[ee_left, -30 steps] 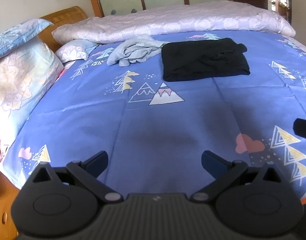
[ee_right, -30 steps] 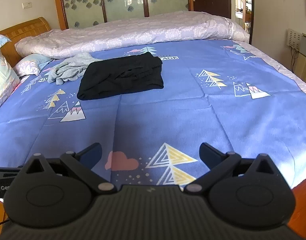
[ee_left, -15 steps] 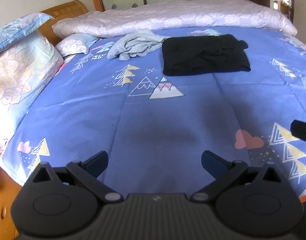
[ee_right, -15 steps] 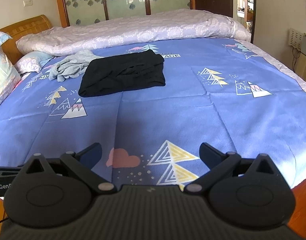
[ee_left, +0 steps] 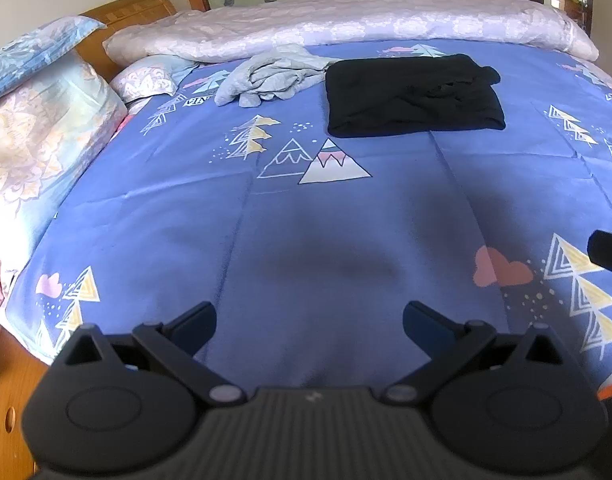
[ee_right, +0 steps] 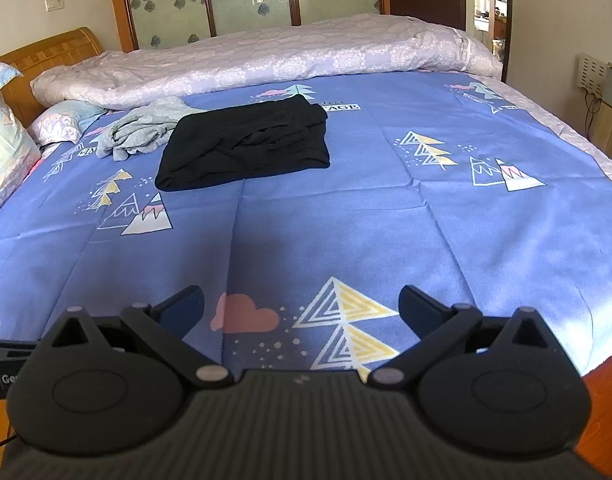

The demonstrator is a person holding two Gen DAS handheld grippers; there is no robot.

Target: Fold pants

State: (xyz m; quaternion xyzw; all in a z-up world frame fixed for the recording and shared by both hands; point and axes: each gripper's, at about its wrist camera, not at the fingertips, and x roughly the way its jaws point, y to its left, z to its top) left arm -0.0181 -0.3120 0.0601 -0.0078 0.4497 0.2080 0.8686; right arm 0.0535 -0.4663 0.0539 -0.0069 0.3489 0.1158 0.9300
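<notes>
**A:** So both cams are looking across the bed. The black pants (ee_left: 412, 96) sit folded in the upper middle of the left wrist frame, flat on the blue sheet (ee_left: 306, 240). In the right wrist view they're (ee_right: 246, 144) upper left of centre instead. Nothing's touching them.

**B:** Tongs? The left gripper (ee_left: 309, 322) looks spread wide at the bottom of its frame, nothing between the fingers, well apart from the pants.

**A:** Yep, and the right gripper (ee_right: 301, 304) is spread wide too, empty, over the yellow triangle print.

**B:** What does one view get that the other doesn't?

**A:** The left cam shows the big floral pillow (ee_left: 38, 136) down the left edge, plus a dark bit of the other gripper at the right edge. The right cam shows the glass doors (ee_right: 234, 0) with flower decals, a dark door at top right, and the bed's right-hand edge.

**B:** The grey crumpled garment (ee_left: 266, 76)?

**A:** In both, just left of the pants, under the rolled pale duvet (ee_right: 266, 64).
</notes>
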